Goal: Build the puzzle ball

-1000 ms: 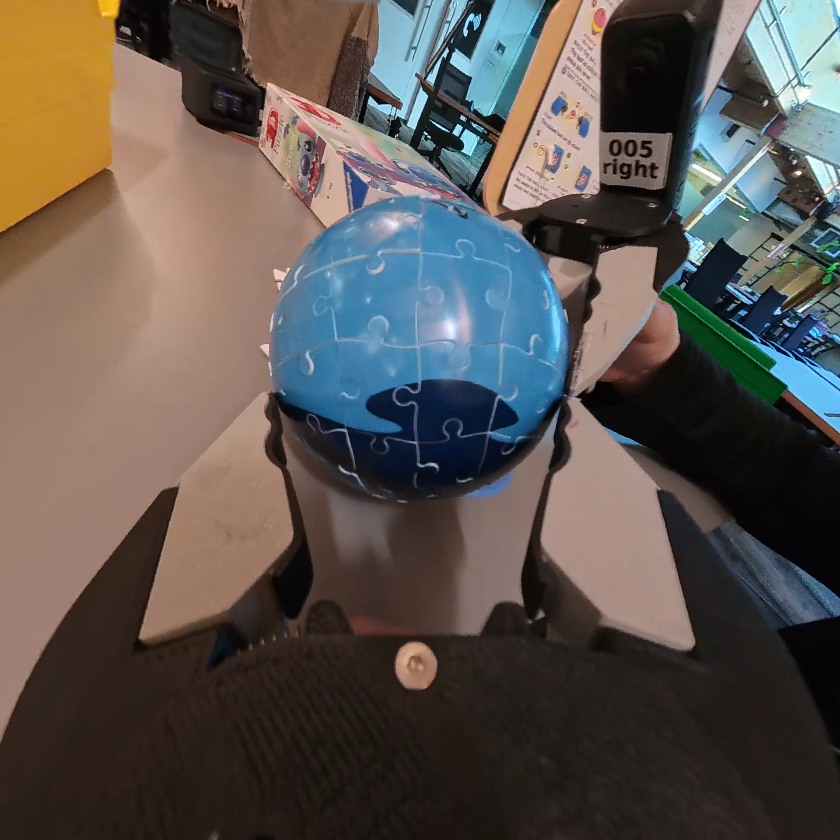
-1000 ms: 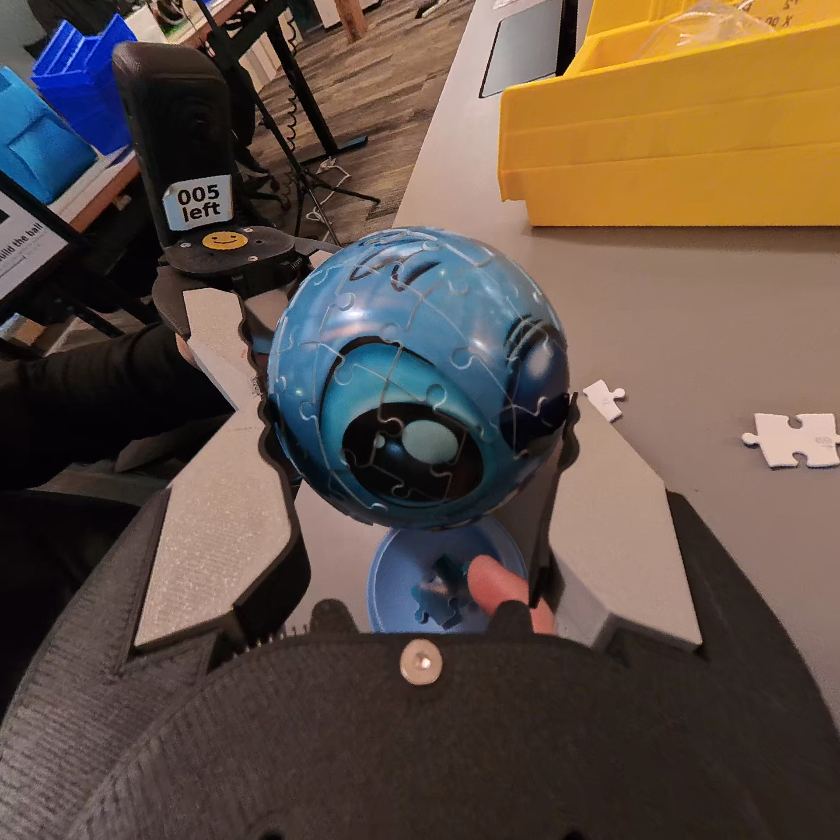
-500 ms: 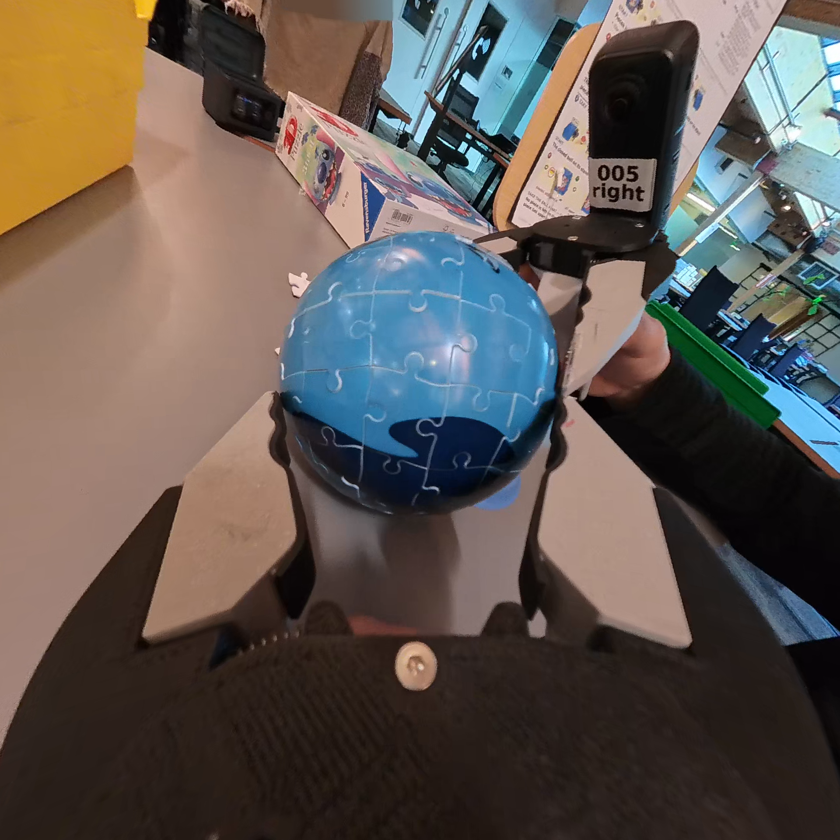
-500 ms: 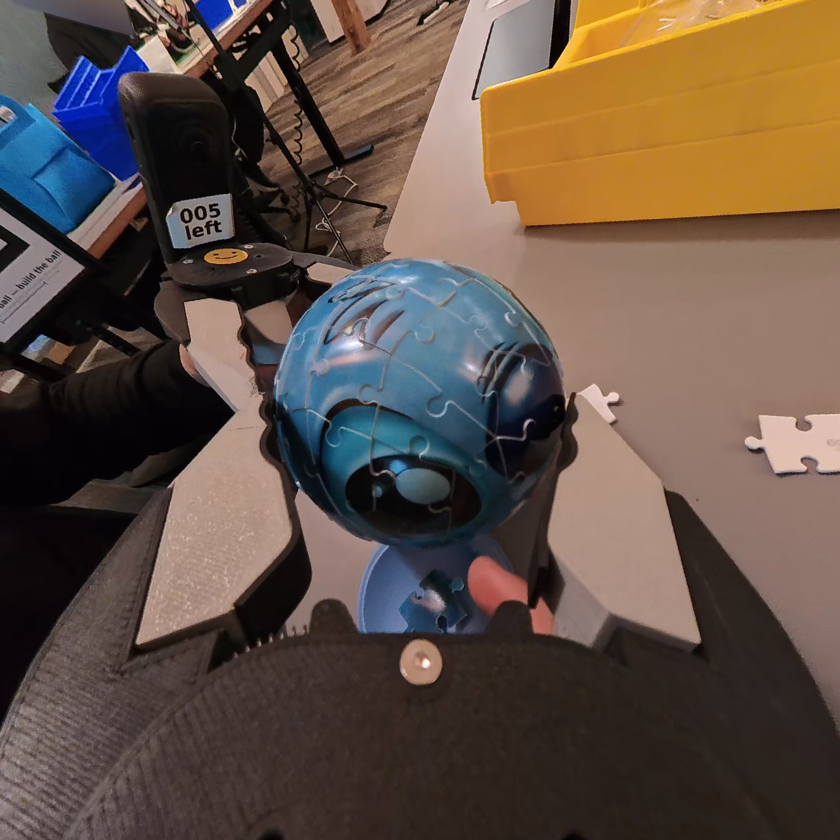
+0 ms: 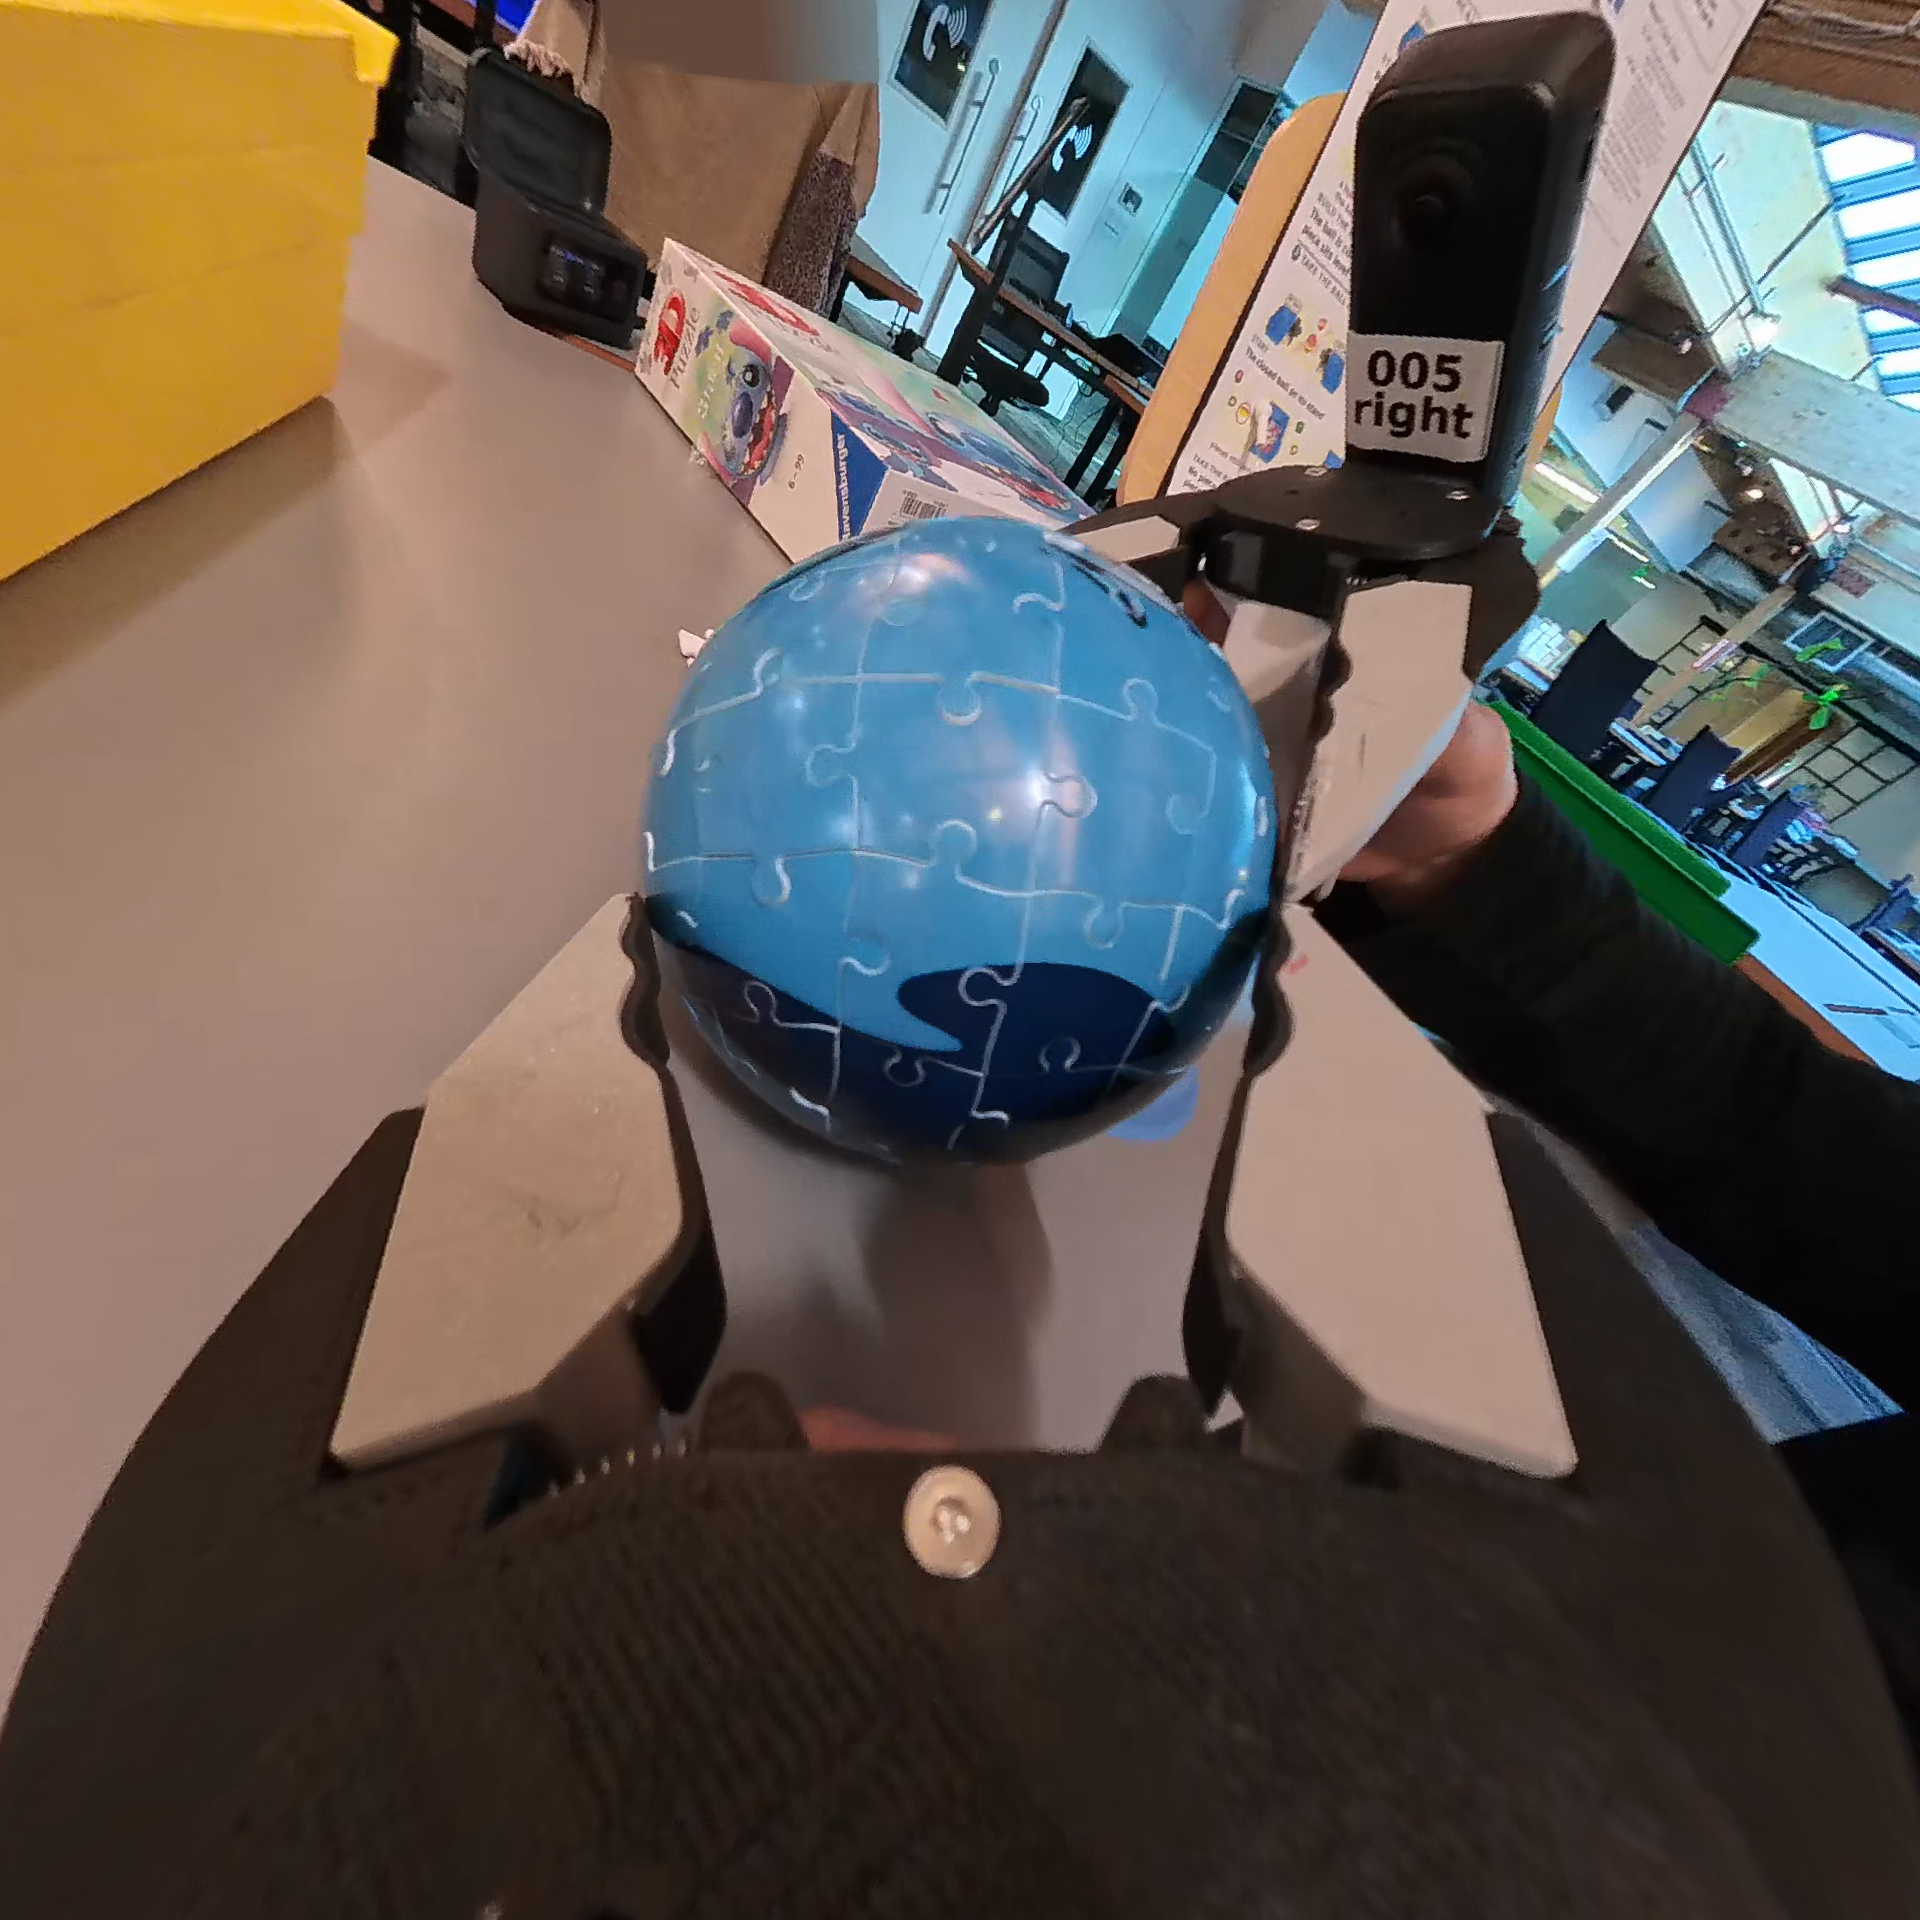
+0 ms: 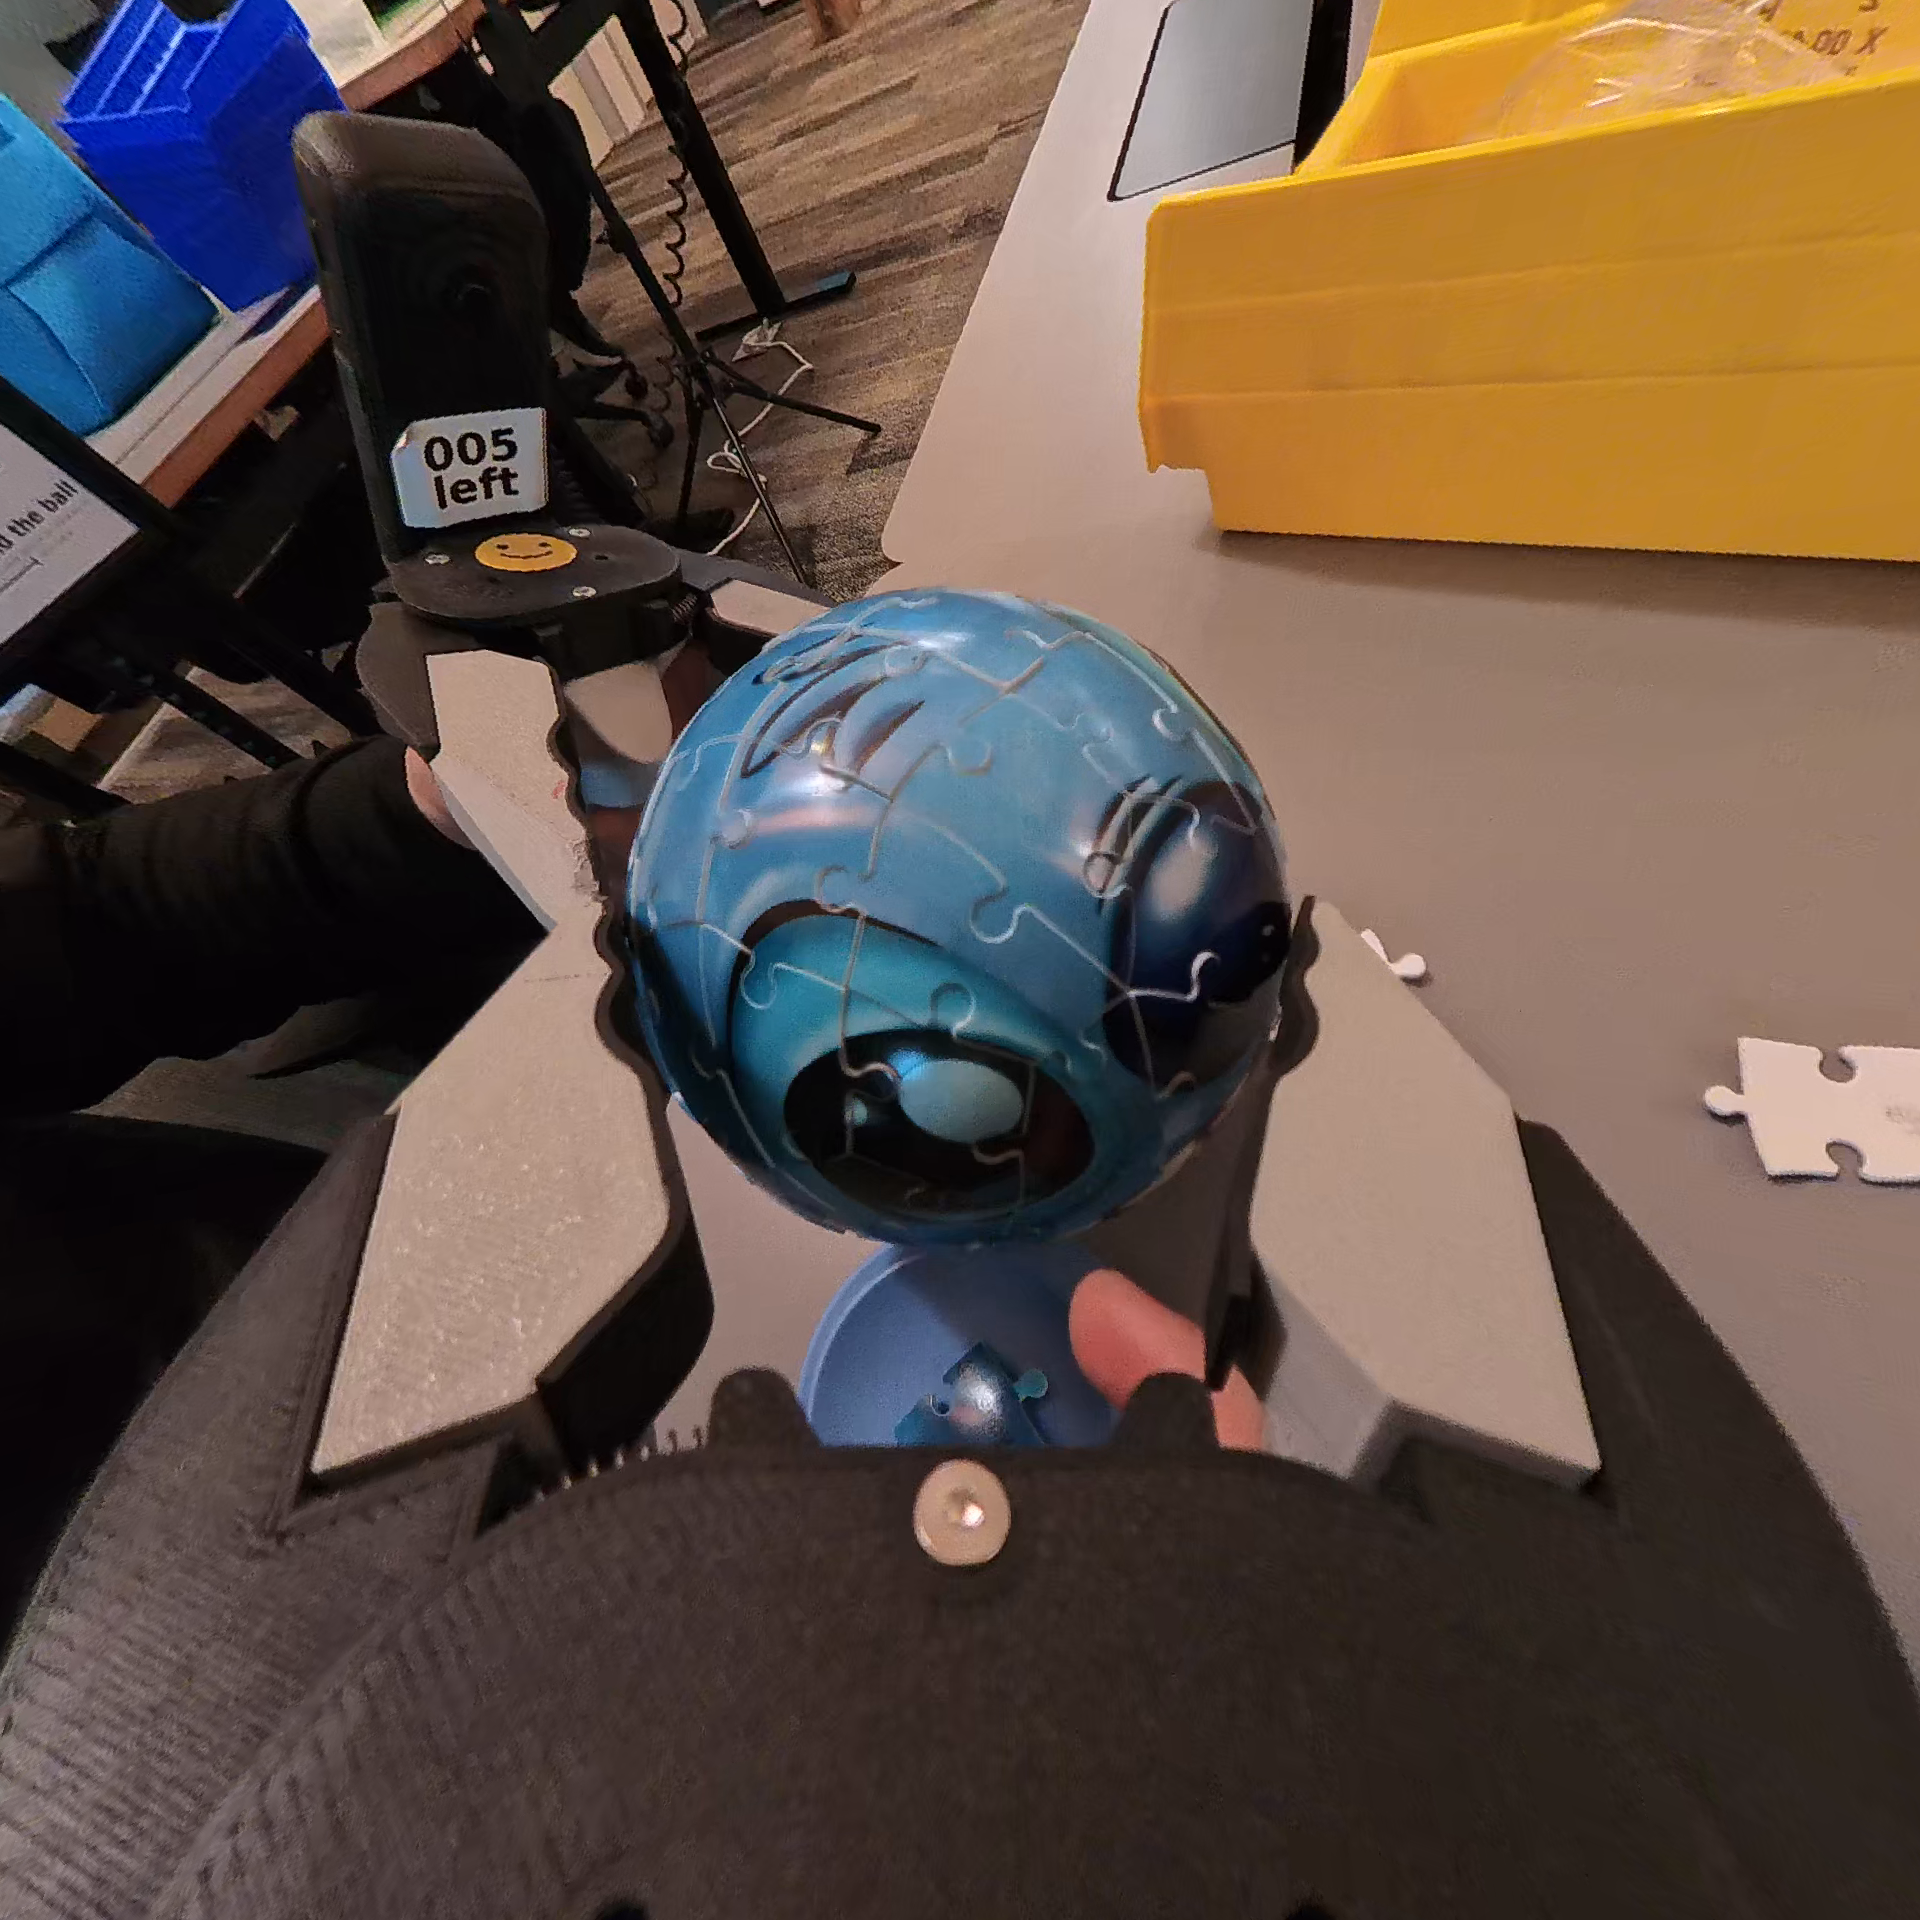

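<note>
Between both tools' spread fingers, left tool (image 5: pixel 951 977) and right tool (image 6: pixel 956 966), puzzle ball (image 5: pixel 956 831)

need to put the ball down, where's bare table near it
Bare grey table lies left of the ball, between the yellow bin and the puzzle box. Under the ball it is crowded: a blue dish, and loose pieces to its right.

Grey table (image 6: pixel 1558 727), carpeted floor (image 6: pixel 831 156), daylit windows (image 5: pixel 1870 208)

Left gripper (image 5: pixel 951 935) and right gripper (image 6: pixel 956 925): grey wedge fingers, black ribbed housings, silver screw, labelled black camera posts; black sleeves (image 5: pixel 1621 1018).
</note>
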A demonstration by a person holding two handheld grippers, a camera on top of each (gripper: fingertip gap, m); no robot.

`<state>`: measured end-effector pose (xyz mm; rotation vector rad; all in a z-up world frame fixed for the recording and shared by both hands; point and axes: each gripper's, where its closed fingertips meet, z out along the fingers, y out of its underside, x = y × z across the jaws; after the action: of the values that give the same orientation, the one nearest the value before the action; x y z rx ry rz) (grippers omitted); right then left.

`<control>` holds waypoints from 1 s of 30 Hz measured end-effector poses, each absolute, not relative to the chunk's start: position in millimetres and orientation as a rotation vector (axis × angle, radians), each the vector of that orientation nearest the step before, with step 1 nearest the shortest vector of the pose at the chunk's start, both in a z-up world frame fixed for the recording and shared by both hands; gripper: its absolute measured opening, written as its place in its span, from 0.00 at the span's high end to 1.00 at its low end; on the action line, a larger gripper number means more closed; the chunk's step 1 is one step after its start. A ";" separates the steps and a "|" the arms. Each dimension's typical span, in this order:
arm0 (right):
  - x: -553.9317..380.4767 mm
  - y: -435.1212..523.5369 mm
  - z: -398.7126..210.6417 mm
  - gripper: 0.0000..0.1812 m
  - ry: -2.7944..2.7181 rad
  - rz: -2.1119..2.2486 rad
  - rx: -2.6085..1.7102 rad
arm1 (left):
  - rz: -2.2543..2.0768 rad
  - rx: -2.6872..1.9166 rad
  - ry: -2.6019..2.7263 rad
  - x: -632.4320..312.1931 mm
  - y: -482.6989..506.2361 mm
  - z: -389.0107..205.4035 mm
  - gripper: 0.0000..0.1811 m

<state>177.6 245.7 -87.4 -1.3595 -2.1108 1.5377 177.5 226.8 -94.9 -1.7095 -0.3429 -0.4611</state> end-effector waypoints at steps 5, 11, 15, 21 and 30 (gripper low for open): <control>177.1 246.8 -87.5 0.33 -2.102 1.558 -1.365 | -0.456 -1.696 -0.334 173.1 221.3 -93.7 0.40; 179.1 249.7 -88.1 0.34 -2.106 1.547 -1.364 | -0.452 -1.689 -0.329 169.8 219.0 -93.7 0.40; 181.3 257.6 -85.7 0.34 -2.084 1.510 -1.349 | -0.440 -1.694 -0.324 168.4 218.2 -94.5 0.41; 197.0 284.3 -71.8 0.40 -2.000 1.473 -1.297 | -0.428 -1.695 -0.305 167.5 217.5 -97.2 0.43; 198.5 295.7 -71.4 0.39 -1.975 1.529 -1.344 | -0.453 -1.679 -0.286 172.0 214.1 -98.7 0.43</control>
<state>198.5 295.7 -71.4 -1.3444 -1.9752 1.5292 172.0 214.1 -98.7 -1.6791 -0.2862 -0.4527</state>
